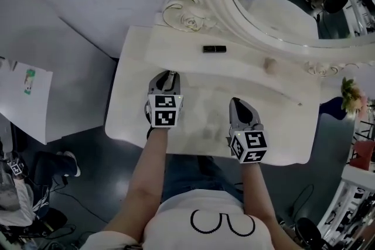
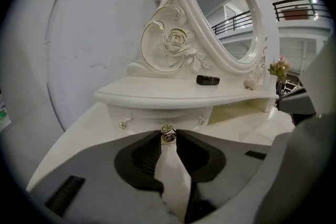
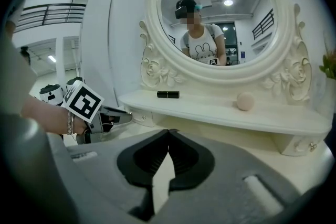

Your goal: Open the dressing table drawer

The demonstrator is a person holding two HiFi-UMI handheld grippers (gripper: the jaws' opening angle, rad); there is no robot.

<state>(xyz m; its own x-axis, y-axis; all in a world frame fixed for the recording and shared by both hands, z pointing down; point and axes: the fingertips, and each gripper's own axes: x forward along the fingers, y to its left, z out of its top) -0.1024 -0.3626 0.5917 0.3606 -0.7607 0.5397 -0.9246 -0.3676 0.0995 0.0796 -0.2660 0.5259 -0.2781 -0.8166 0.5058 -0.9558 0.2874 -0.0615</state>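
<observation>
Left tongs [image 2: 168,132] on drawer knob [image 2: 168,135]

The head view looks steeply down on the worktop [image 1: 199,120]. Both gripper views sit low, near, facing the shared mirror [image 2: 226,18].

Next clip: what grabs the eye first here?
The white dressing table with its carved oval mirror fills every view, a black tube lying on its upper shelf. The left gripper is closed on the small gold drawer knob under that shelf, while the right gripper, jaws together, hangs empty over the table.
</observation>
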